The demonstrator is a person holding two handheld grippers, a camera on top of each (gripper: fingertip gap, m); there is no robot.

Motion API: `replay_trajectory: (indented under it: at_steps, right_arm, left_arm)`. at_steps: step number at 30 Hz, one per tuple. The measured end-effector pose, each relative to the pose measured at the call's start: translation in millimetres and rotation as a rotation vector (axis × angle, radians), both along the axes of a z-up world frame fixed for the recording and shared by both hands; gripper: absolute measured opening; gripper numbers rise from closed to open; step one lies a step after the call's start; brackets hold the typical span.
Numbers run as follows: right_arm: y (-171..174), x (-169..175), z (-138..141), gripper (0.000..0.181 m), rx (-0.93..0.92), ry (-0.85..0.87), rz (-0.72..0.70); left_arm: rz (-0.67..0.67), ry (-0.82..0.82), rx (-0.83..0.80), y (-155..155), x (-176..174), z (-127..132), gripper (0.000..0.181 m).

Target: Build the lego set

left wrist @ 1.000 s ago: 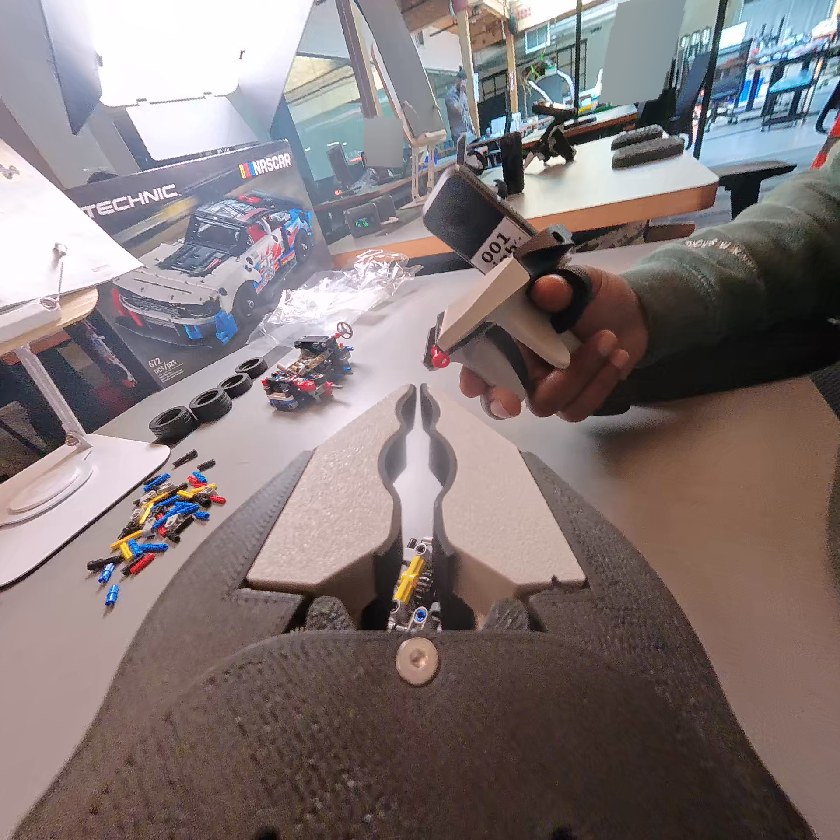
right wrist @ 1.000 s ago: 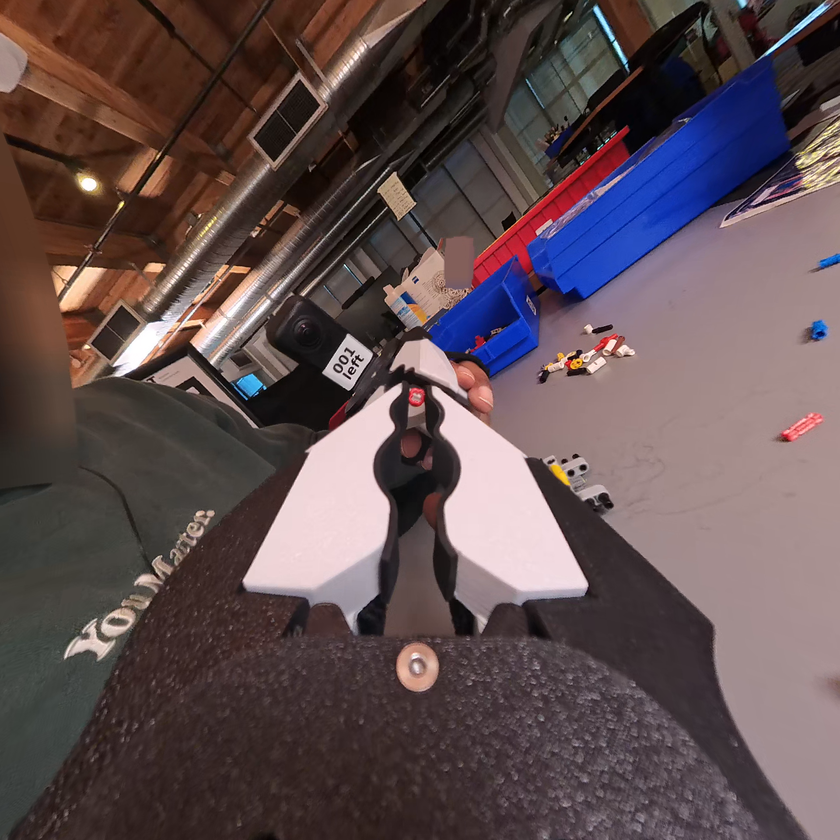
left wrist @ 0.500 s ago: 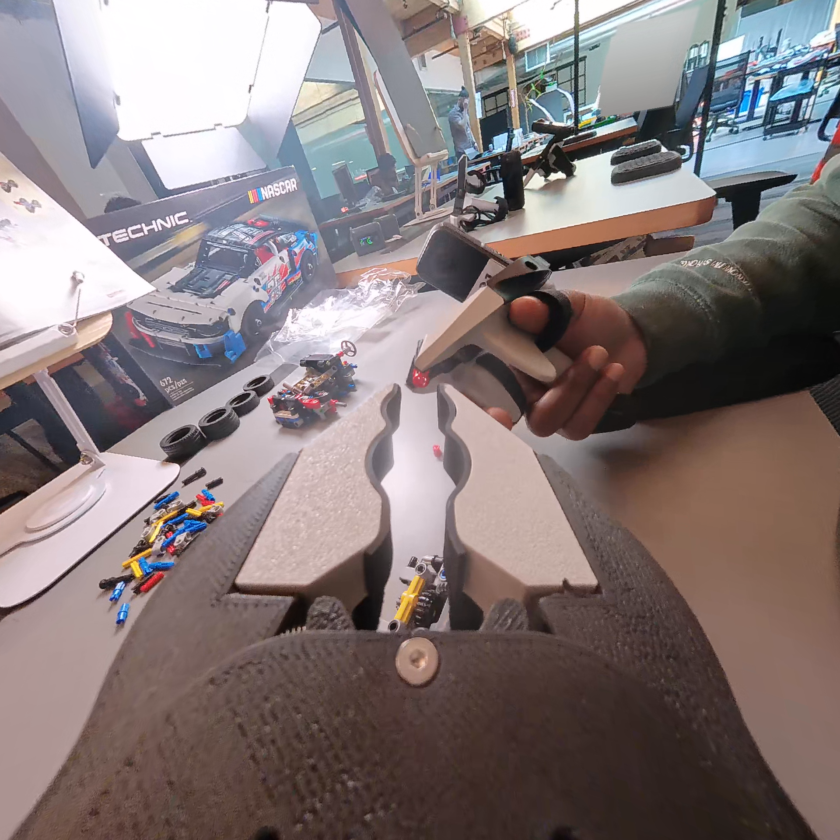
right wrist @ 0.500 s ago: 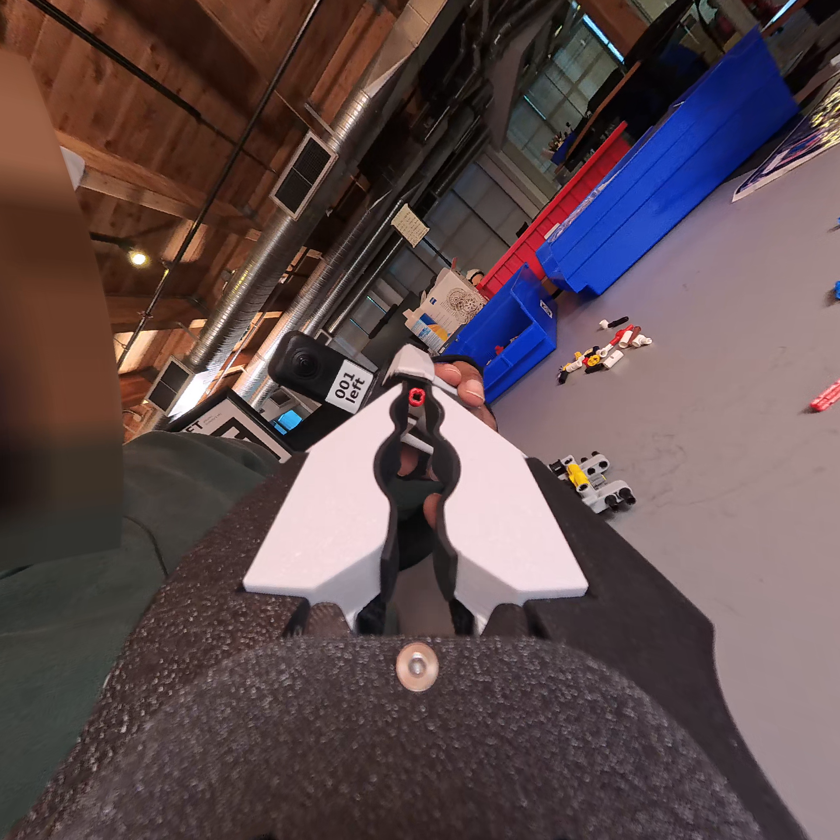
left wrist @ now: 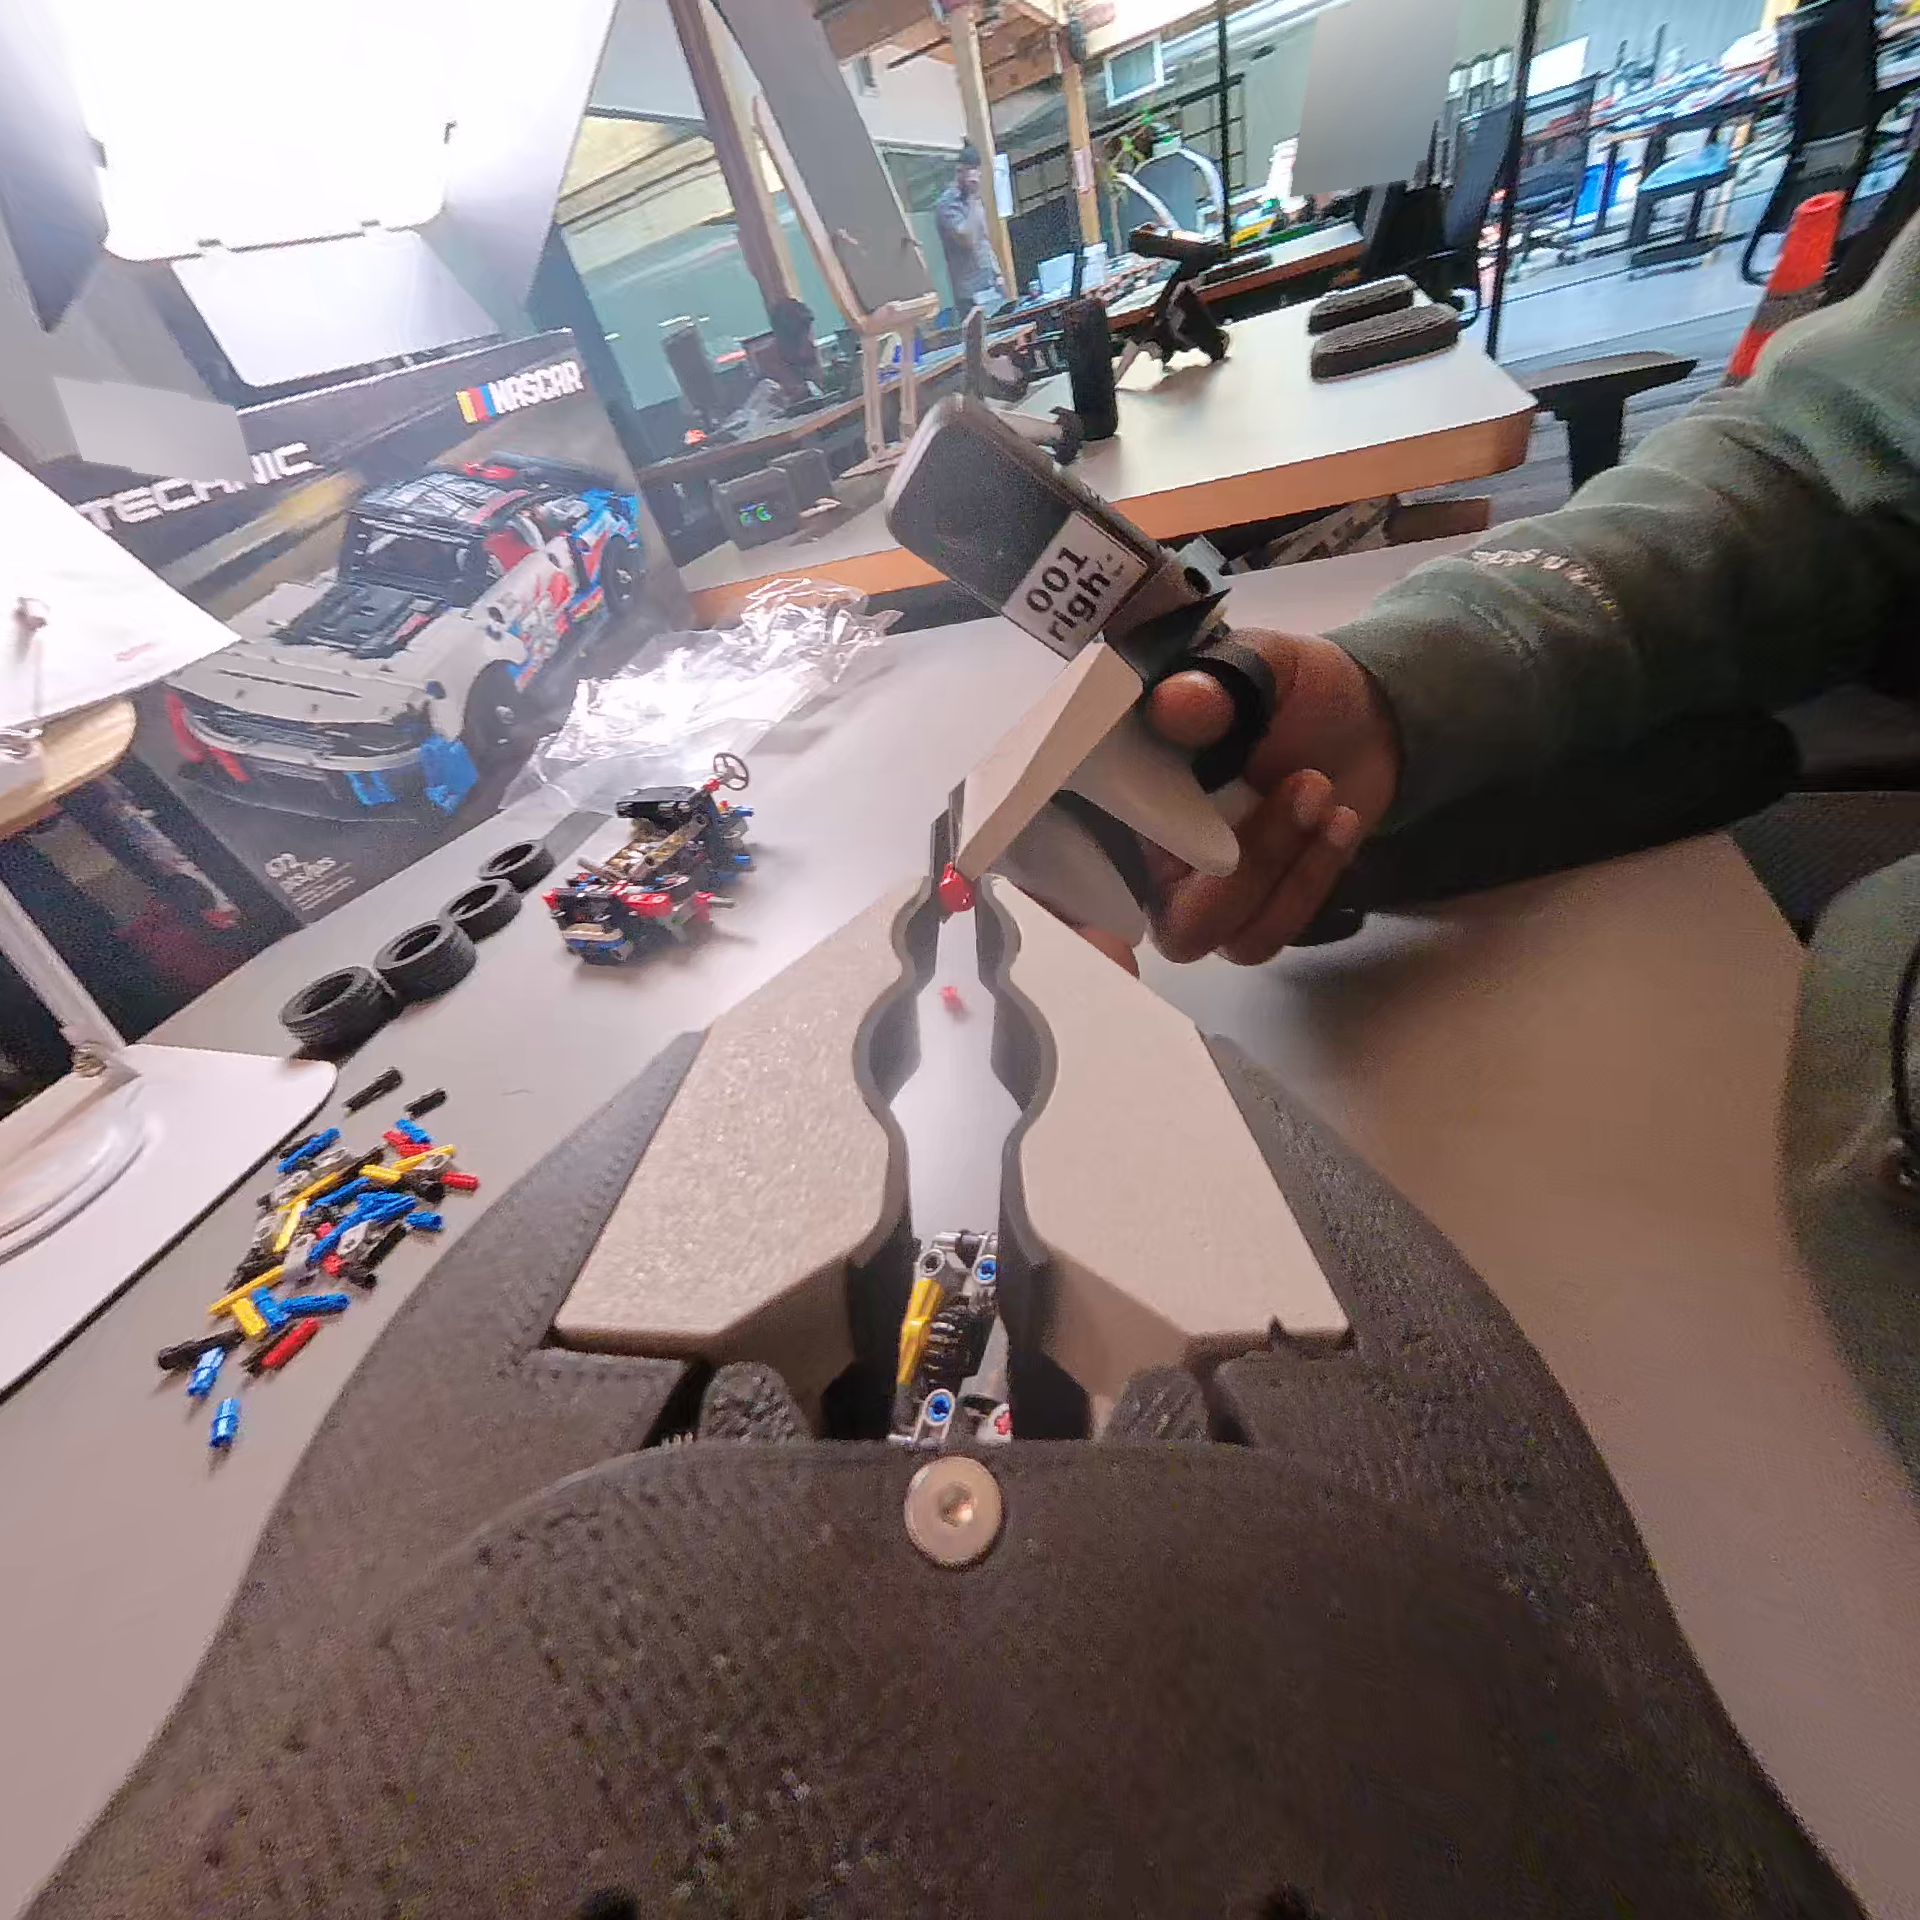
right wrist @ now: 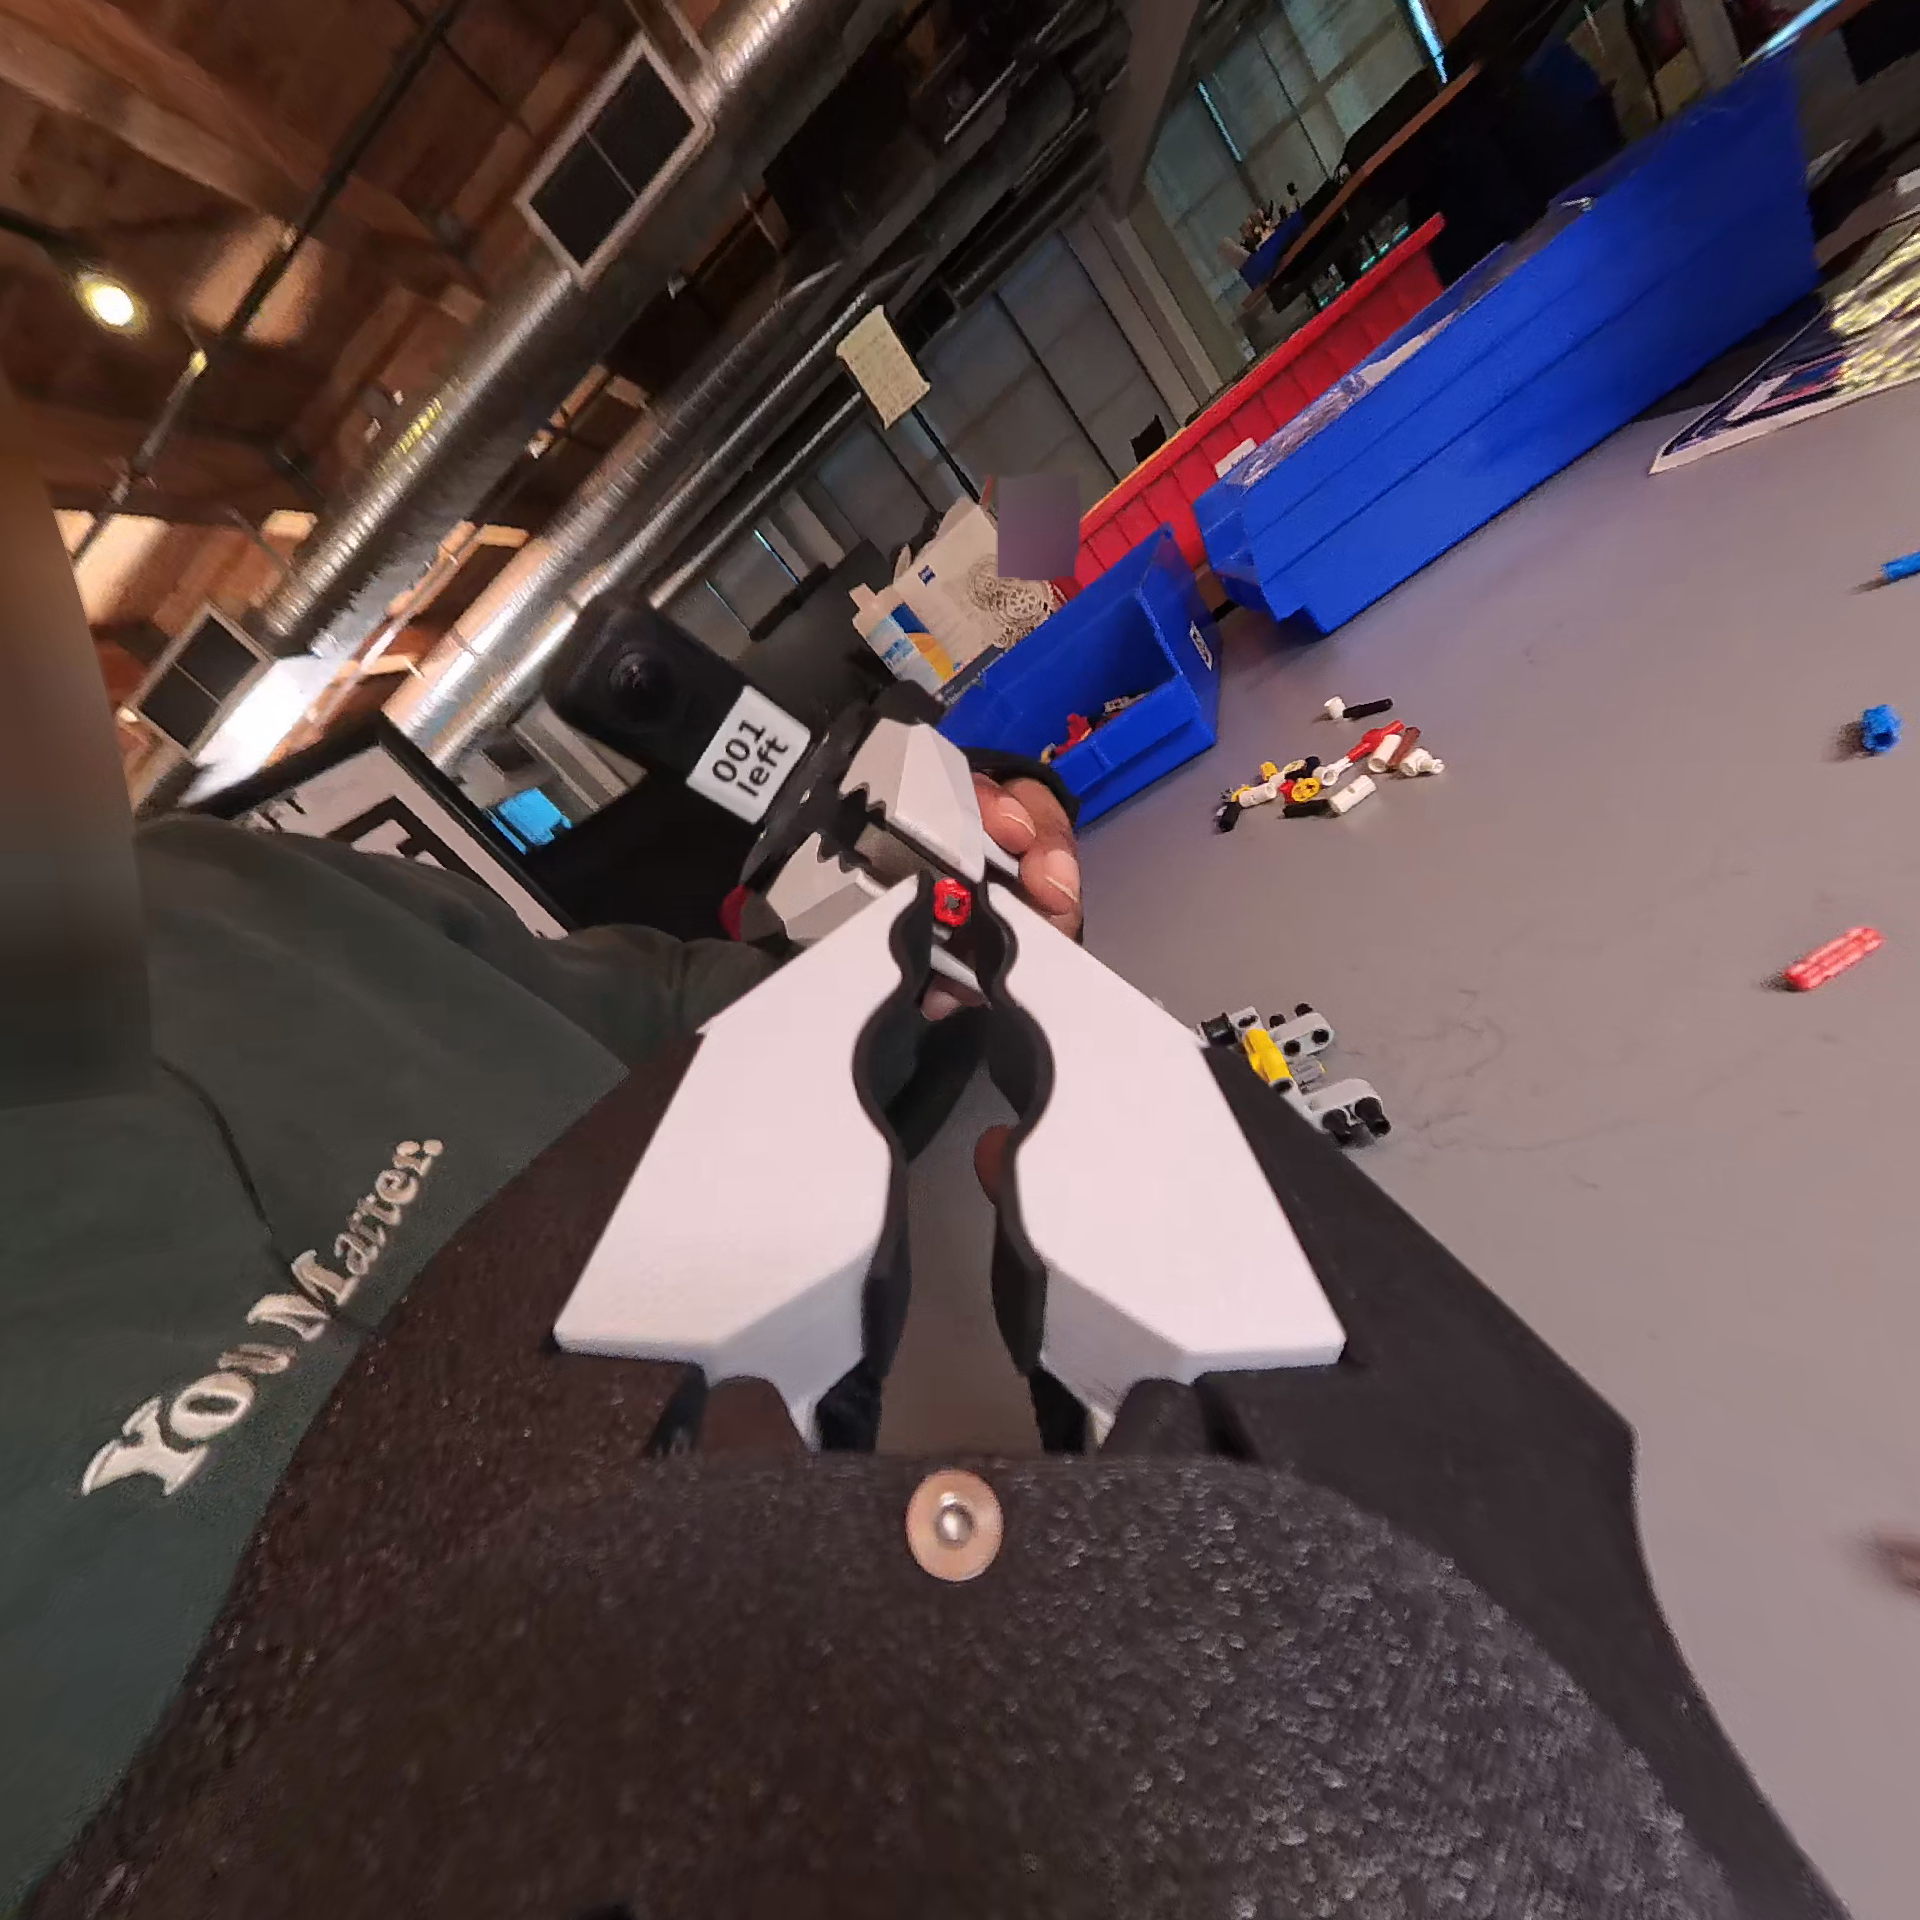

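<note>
Two grippers face each other tip to tip. My right gripper [right wrist: 951,909] pinches a small red bushing [right wrist: 949,902] at the very tips; my left gripper [left wrist: 951,940] stands slightly parted, empty, its tips just under that bushing. A grey-and-yellow subassembly [left wrist: 951,1340] lies on the table below the roots of the left jaws. The bushing looks light, stiff and slick, best gripped across its flats. The set's box [left wrist: 395,613], standing well ahead and left, bears printed branding, and each gripper carries a white label.
</note>
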State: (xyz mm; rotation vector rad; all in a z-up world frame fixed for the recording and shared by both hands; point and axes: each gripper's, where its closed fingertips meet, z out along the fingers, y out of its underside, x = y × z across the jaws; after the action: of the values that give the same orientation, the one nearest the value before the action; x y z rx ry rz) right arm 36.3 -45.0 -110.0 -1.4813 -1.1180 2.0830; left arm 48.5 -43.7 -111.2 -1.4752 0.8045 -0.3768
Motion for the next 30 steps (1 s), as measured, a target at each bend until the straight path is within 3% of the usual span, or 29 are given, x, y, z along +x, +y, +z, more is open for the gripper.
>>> replay_trajectory:
  at_steps: [7, 30]
  right_arm:
    - [-14.0, 9.7, -5.9, 0.006, 0.131, -0.035, 0.092]
    - [-20.4, 11.6, -24.6, 0.010, 0.152, -0.136, 0.157]
  left_arm:
    - [-0.108, 0.015, -0.040, -12.7, 8.9, -5.9, 0.004]
    - [-0.103, 0.214, -0.005, -17.0, 10.0, -25.9, 0.004]
